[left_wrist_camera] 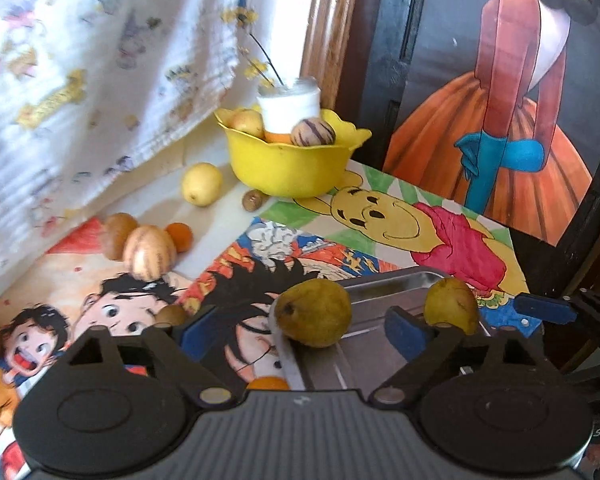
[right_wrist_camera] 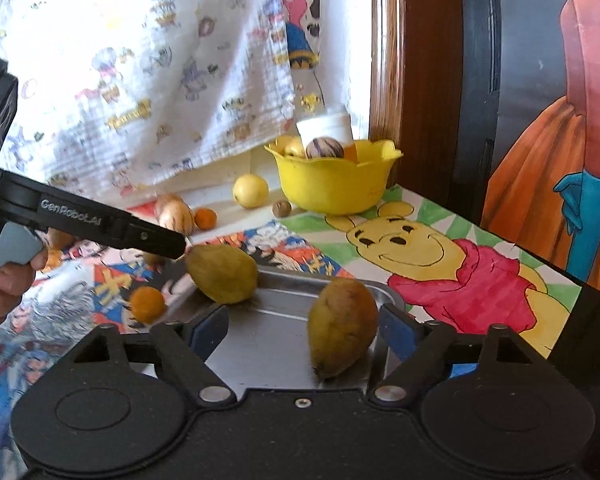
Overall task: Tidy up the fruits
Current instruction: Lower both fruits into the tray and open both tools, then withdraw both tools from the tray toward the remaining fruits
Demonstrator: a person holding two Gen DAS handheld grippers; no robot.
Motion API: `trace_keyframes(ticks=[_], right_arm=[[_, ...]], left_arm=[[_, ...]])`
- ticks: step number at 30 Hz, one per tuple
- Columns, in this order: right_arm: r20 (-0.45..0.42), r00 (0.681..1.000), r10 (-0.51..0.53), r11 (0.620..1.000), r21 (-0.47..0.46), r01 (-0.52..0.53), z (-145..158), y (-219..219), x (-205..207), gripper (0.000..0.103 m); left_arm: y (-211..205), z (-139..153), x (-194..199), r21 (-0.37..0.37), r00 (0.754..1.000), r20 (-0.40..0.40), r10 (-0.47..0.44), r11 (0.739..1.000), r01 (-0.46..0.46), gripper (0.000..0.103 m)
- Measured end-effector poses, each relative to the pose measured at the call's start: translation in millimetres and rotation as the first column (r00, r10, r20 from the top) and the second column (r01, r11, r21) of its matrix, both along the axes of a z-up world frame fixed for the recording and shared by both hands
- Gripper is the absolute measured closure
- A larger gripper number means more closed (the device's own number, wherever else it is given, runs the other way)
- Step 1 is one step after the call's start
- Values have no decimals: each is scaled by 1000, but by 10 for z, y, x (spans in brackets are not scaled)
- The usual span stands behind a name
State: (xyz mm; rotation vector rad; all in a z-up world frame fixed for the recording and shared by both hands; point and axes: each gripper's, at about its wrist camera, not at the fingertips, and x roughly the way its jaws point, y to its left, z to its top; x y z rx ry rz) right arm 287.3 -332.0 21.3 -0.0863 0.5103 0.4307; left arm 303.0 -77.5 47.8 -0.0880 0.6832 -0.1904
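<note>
Two green-brown pears lie in a metal tray. In the left wrist view, one pear rests against the tray's left rim between the fingers of my left gripper, which is open, pads clear of the fruit. In the right wrist view, the other pear stands in the tray between the fingers of my right gripper, also open, with its right pad close to the fruit. The first pear lies just under the left gripper's dark finger.
A yellow bowl at the back holds a striped fruit, yellow fruits and an orange one, with a white cup behind. Loose on the cartoon mats lie a yellow fruit, a striped fruit, small oranges and brown fruits. A printed cloth hangs at left.
</note>
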Motion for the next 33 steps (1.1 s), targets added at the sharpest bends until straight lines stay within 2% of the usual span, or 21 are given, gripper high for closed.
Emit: trace_keyframes(ticks=[3,7,13,23,29,33], right_arm=[[12,1000,-9,1000,17,9,93,21,-142,9],[25,999,-22,999,26,21,209,47,-370,2],[12,998,-56,998,21,56,339,167,-733,1],[-25,988,-149,989,4,150,330,322,-1333,1],[-86,976,-199,980,-13,199,241,435,-1583,1],[-118,974,-194,981,-38,191,200,550,-1703,1]], left_arm=[[80,105,-178,-9,999,25,20,1000,-20,1],[175,232,-436,-22,998,55,35,999,-34,0],[298,311,-906,-23,996,76,49,999,-47,0],[585,136,-1534,-25,993,41,110,994,-109,0],[688,13,-1795,40,991,15,132,990,-133,0],[750,-51,-1976,77,987,11,158,984,-159,0]])
